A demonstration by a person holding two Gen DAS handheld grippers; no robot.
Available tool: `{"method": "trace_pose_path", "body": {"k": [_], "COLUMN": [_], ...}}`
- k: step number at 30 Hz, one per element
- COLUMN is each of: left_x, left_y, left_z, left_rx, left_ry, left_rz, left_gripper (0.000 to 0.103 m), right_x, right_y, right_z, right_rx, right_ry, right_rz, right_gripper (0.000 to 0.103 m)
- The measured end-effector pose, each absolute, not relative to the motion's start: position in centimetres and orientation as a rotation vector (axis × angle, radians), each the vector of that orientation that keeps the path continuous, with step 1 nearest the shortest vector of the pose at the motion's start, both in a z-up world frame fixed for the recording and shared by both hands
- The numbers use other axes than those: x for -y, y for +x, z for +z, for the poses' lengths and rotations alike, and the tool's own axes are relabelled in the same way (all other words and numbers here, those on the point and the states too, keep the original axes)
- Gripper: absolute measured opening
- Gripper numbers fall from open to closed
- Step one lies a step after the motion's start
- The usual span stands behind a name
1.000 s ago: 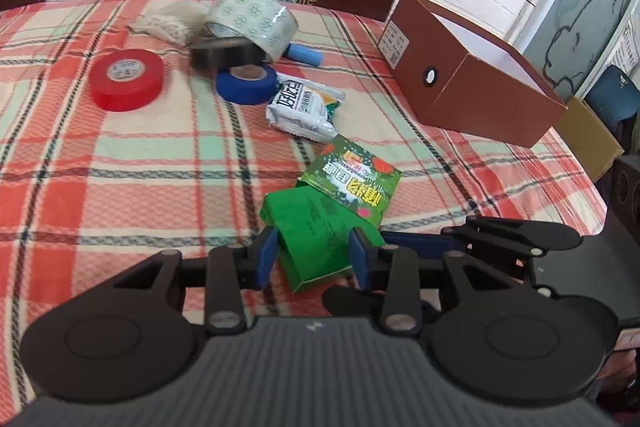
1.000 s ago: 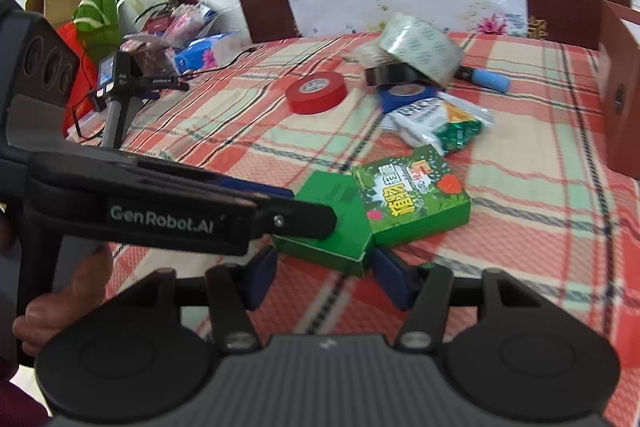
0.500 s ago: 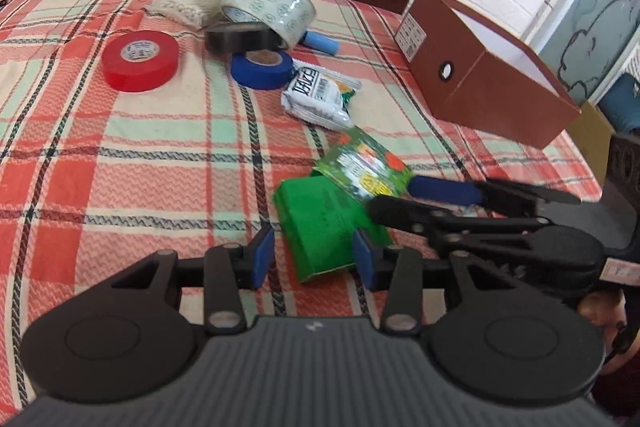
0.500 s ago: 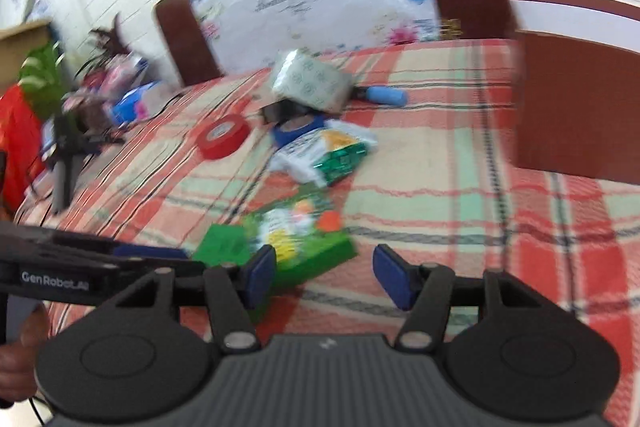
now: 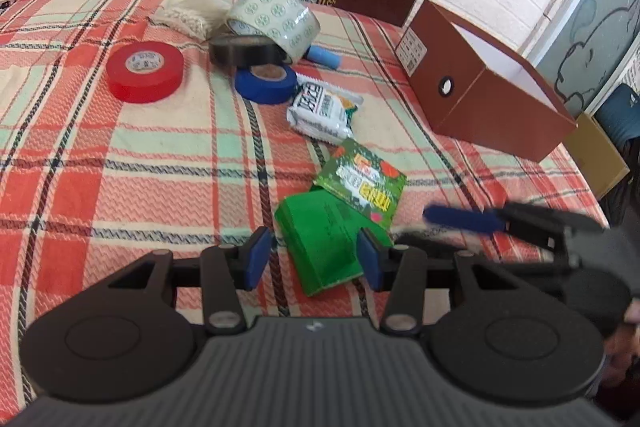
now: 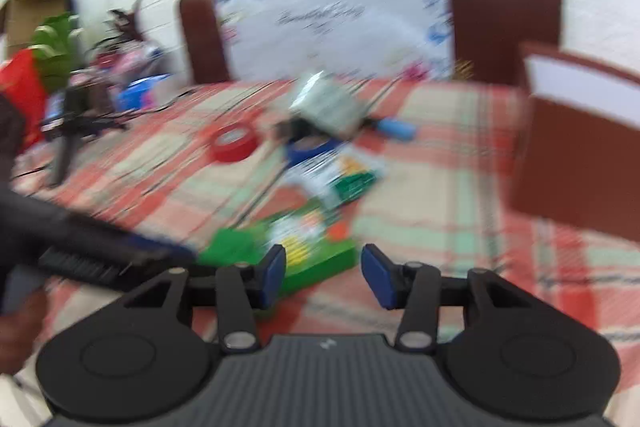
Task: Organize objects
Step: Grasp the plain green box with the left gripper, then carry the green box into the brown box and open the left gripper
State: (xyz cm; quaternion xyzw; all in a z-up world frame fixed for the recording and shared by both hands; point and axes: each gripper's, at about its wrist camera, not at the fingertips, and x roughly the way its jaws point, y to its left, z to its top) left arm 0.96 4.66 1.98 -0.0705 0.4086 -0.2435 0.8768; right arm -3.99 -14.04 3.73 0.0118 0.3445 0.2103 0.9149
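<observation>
Green plain box [image 5: 320,243] nearest, flat on plaid cloth [image 5: 120,155], sitting between left gripper [image 5: 314,259] pads; jaws just been opening, not pinching it. Right gripper [image 6: 323,275] just been closing, nothing clamped, printed green box [image 6: 308,247] partly behind its left pad. Further out: one snack packet [image 5: 320,111], four tape rolls – blue [image 5: 266,83], black [image 5: 244,49], red [image 5: 145,71], patterned clear [image 5: 276,21]. Brown box [image 5: 484,87] at far right looks empty. Probably nothing sorted yet; everything left.
</observation>
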Motion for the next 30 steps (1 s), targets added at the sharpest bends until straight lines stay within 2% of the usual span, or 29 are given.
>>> {"method": "trace_pose_path", "body": {"k": [3, 4, 6, 7, 9, 14, 16, 18, 25, 30], "left_x": [-4.4, -4.2, -4.5, -5.2, -6.7, -8.9, -9.2, -8.6, -5.5, -4.2], "left_y": [1.3, 1.2, 0.3, 0.2, 0.1, 0.7, 1.0, 0.7, -0.6, 0.6], "left_z": [1.9, 1.9, 2.8, 3.4, 4.3, 4.1, 3.7, 3.6, 3.6, 1.3], "left_rx": [-0.878, -0.882, -0.808, -0.804, -0.776, -0.78, -0.807, -0.809, -0.79, -0.872], "left_ry": [-0.17, -0.161, -0.119, -0.147, -0.198, -0.225, -0.269, -0.257, -0.147, -0.073], "left_rz": [-0.549, -0.536, -0.498, -0.529, -0.517, -0.427, -0.448, -0.459, -0.524, -0.437], "left_gripper": [0.05, 0.06, 0.06, 0.06, 0.06, 0.06, 0.06, 0.06, 0.065, 0.065], "right_x": [12.5, 11.9, 10.3, 9.8, 9.5, 10.4, 10.4, 10.5, 11.5, 11.1], "right_y": [-4.0, -3.8, -4.1, -4.6, -5.4, -6.0, -6.2, -5.9, -2.5, -3.5], "right_z": [3.5, 3.5, 3.9, 4.2, 4.9, 5.1, 4.9, 4.6, 2.5, 2.8], "right_rx": [-0.754, -0.77, -0.773, -0.763, -0.73, -0.645, -0.599, -0.568, -0.706, -0.582], "right_ry": [0.044, 0.068, 0.096, 0.102, 0.113, -0.037, -0.142, -0.227, -0.094, -0.282], "right_rz": [0.52, 0.556, 0.643, 0.709, 0.794, 0.612, 0.526, 0.49, 0.473, 0.233], "right_gripper": [0.045, 0.049, 0.052, 0.048, 0.048, 0.051, 0.071, 0.077, 0.075, 0.073]}}
